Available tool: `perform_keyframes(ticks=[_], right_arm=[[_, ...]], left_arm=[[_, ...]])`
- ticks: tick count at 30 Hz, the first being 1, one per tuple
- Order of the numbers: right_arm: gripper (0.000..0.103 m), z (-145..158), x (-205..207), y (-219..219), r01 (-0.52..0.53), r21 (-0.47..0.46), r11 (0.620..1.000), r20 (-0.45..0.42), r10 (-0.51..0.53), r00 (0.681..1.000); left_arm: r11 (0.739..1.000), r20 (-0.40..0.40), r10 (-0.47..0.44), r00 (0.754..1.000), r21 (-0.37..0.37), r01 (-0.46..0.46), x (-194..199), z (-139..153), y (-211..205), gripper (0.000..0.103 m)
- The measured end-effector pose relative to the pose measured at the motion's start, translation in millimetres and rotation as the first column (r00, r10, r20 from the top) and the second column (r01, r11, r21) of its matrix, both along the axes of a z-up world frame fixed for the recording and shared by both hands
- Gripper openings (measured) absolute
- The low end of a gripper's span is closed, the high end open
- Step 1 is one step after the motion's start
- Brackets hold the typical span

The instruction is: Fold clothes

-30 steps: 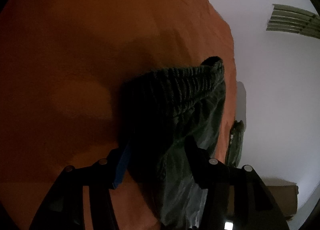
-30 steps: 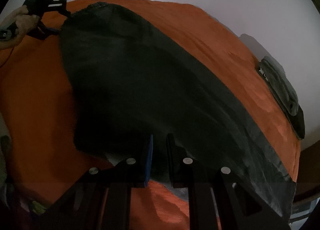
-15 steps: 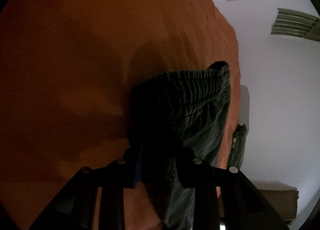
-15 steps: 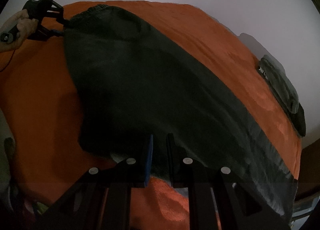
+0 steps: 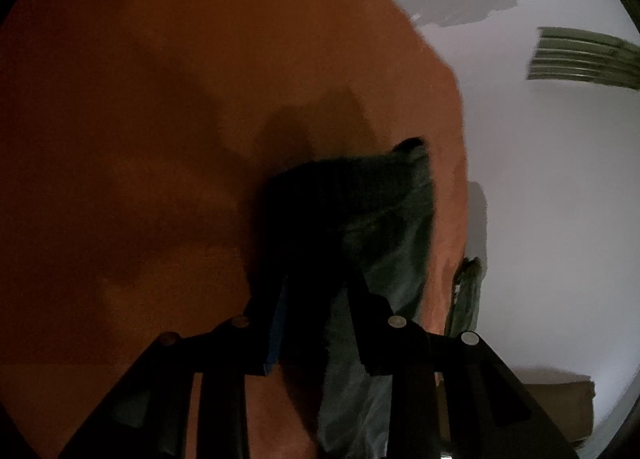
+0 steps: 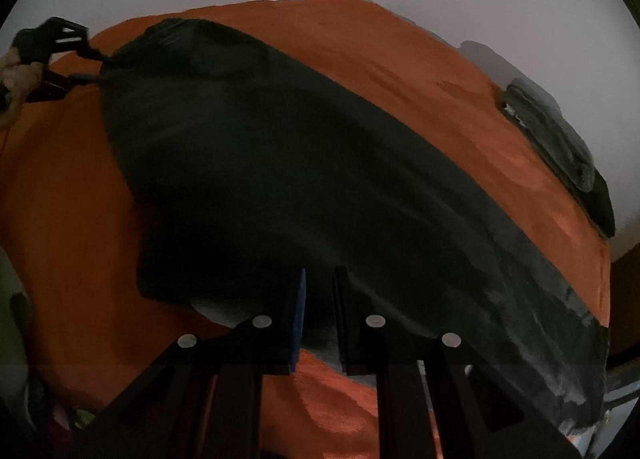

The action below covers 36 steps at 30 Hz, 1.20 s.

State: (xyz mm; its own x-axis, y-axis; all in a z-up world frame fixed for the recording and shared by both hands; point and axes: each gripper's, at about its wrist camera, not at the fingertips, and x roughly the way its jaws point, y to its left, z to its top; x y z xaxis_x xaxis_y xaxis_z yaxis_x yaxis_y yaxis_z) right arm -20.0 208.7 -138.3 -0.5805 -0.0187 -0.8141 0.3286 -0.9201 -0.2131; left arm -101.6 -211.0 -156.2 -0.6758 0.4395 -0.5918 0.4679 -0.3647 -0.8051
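Dark green trousers (image 6: 320, 187) lie stretched across the orange bed cover (image 6: 72, 219). My right gripper (image 6: 320, 279) is shut on the trousers' near edge. My left gripper (image 5: 320, 283) is shut on the ribbed waistband (image 5: 344, 187) and holds that end a little above the cover; the cloth hangs down under it. In the right wrist view the left gripper (image 6: 94, 55) shows at the far left, on the waistband end, with the person's hand (image 6: 16, 75) behind it.
A folded grey-green garment (image 6: 560, 147) lies at the bed's right edge by the white wall (image 5: 560, 199); it also shows in the left wrist view (image 5: 466, 291). A brown box (image 5: 560, 399) sits low on the right.
My left gripper has closed from open onto the waistband and lifted it slightly. The right gripper stays shut on the near edge; the trousers are pulled a little tauter.
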Motion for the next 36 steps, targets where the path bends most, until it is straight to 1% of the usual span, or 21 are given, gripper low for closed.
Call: perform_keyframes(ticks=[1,4,6,9,11,12,13,15,16,17,19,22,24,25,26,27,28,29,31,34,36], right_arm=[[0.012,0.1,-0.1,2.6,0.013,-0.006,1.0,0.001,-0.013,1.0],[0.012,0.1,-1.4,16.1,0.069,-0.037,0.997,0.011,-0.069,0.998],[0.012,-0.1,-2.3,28.0,0.113,-0.068,0.991,0.024,-0.112,0.993],[0.012,1.0,-4.9,51.1,0.204,-0.147,0.968,0.059,-0.197,0.979],[0.012,1.9,-5.4,67.8,0.273,-0.213,0.938,0.089,-0.259,0.962],[0.012,2.7,-4.7,76.3,0.305,-0.254,0.918,0.102,-0.288,0.952],[0.012,3.2,-4.3,83.1,0.328,-0.29,0.899,0.113,-0.308,0.945],[0.012,1.4,-4.0,94.9,0.366,-0.332,0.87,0.132,-0.342,0.931],[0.012,-1.7,-3.8,101.1,0.385,-0.345,0.856,0.146,-0.357,0.923],[0.012,-5.8,-3.7,107.5,0.405,-0.355,0.843,0.162,-0.371,0.914],[0.012,-13.9,-3.4,120.2,0.443,-0.374,0.815,0.196,-0.397,0.896],[0.012,-29.0,-3.0,140.5,0.497,-0.381,0.78,0.256,-0.428,0.867],[0.012,-26.3,-2.7,141.3,0.507,-0.345,0.79,0.245,-0.445,0.861],[0.012,-23.6,-2.5,140.5,0.509,-0.324,0.797,0.234,-0.454,0.86],[0.012,-17.7,-2.4,136.9,0.494,-0.315,0.81,0.212,-0.447,0.869],[0.012,-12.3,-2.8,135.6,0.479,-0.334,0.812,0.202,-0.435,0.878],[0.012,-7.8,-3.4,136.0,0.468,-0.364,0.805,0.2,-0.423,0.884],[0.012,-3.4,-4.1,136.5,0.456,-0.394,0.798,0.197,-0.411,0.89],[0.012,-4.7,-6.2,144.3,0.473,-0.409,0.781,0.205,-0.426,0.881],[0.012,-21.0,-6.7,158.1,0.519,-0.385,0.763,0.246,-0.457,0.855],[0.012,-32.2,-3.0,171.8,0.557,-0.387,0.735,0.277,-0.484,0.83]], left_arm=[[1.0,-0.024,-0.006,1.0,-0.007,0.006,1.1,7.5,1.9,0.032],[0.997,-0.106,-0.058,0.993,-0.065,0.052,2.5,32.2,14.2,0.035],[0.986,-0.143,-0.121,0.982,-0.13,0.103,-1.7,44.4,29.0,0.04],[0.962,-0.127,-0.198,0.972,-0.217,0.168,-7.6,44.9,47.5,0.045],[0.941,-0.068,-0.229,0.971,-0.271,0.203,-19.3,34.6,65.0,0.047],[0.935,-0.035,-0.234,0.972,-0.284,0.215,-23.0,26.8,69.6,0.047],[0.933,-0.005,-0.235,0.972,-0.282,0.224,-25.7,18.0,71.2,0.047],[0.948,0.026,-0.209,0.978,-0.241,0.209,-28.1,-0.7,67.9,0.047],[0.956,0.025,-0.198,0.98,-0.218,0.199,-26.8,-4.5,65.5,0.047],[0.963,0.019,-0.188,0.982,-0.194,0.188,-24.9,-6.6,63.0,0.047],[0.97,0.005,-0.176,0.984,-0.172,0.174,-20.1,-5.1,60.4,0.047],[0.968,-0.012,-0.17,0.985,-0.188,0.165,-13.0,5.8,64.9,0.047],[0.963,-0.028,-0.182,0.983,-0.206,0.173,-8.6,17.0,72.0,0.047],[0.965,-0.046,-0.2,0.979,-0.182,0.189,-11.2,21.7,77.2,0.047],[0.966,-0.067,-0.22,0.973,-0.151,0.208,-15.3,26.3,82.9,0.047],[0.966,-0.088,-0.237,0.967,-0.127,0.225,-14.7,29.8,89.0,0.047],[0.963,-0.112,-0.258,0.96,-0.114,0.245,-11.8,34.0,98.1,0.047],[0.954,-0.128,-0.289,0.949,-0.127,0.273,-10.6,38.4,109.3,0.047],[0.919,-0.119,-0.366,0.923,-0.202,0.338,-10.6,42.8,133.7,0.047],[0.863,-0.034,-0.432,0.901,-0.306,0.403,-14.9,31.9,160.2,0.047],[0.851,0.031,-0.436,0.899,-0.309,0.424,-18.0,16.0,165.8,0.047]])
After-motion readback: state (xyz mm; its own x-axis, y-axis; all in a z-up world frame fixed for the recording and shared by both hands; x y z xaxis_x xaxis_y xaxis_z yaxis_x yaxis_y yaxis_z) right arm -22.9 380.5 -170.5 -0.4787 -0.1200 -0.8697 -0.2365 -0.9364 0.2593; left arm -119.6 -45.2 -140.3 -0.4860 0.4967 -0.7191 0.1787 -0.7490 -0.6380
